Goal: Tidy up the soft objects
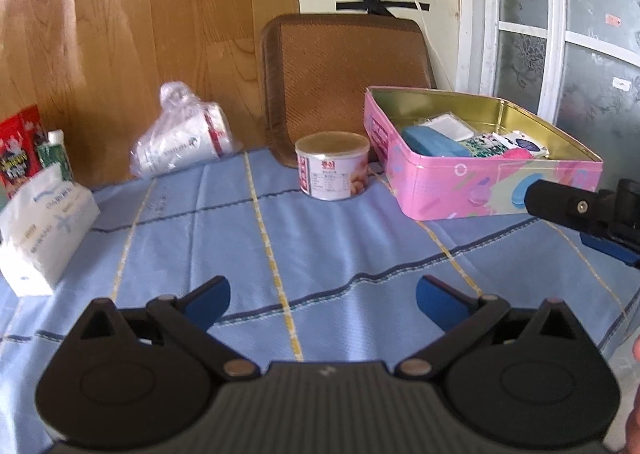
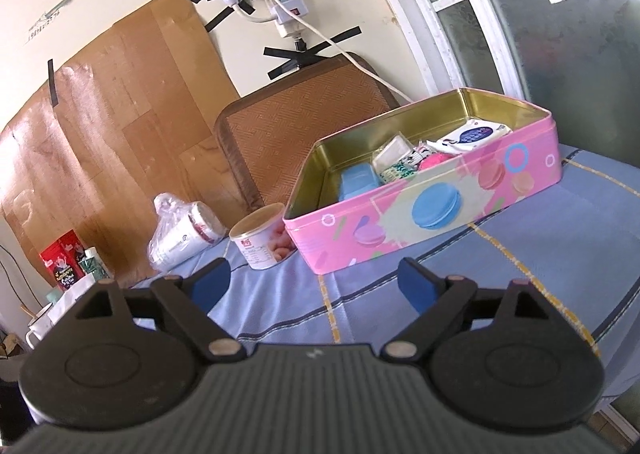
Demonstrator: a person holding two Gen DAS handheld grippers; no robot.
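Note:
A pink tin box (image 1: 480, 190) (image 2: 400, 226) stands open on the blue checked cloth (image 1: 320, 238). Inside lie a blue sponge (image 2: 358, 180), a white packet (image 2: 394, 154), a wipes pack (image 2: 472, 136) and a pink soft thing (image 2: 434, 160). A white tissue pack (image 1: 44, 230) lies at the cloth's left edge. My left gripper (image 1: 322, 290) hovers open over bare cloth, short of the tin, with nothing between its fingers. My right gripper (image 2: 314, 274) is open and empty too, pointing at the tin's near wall. One black finger (image 1: 560, 204) of it shows at the right in the left wrist view.
A round can (image 1: 332, 166) stands just left of the tin. A plastic bag of paper cups (image 1: 180, 134) lies behind it by the wooden wall. A red box (image 1: 18, 150) stands far left. A woven brown chair back (image 1: 344, 82) rises behind the table.

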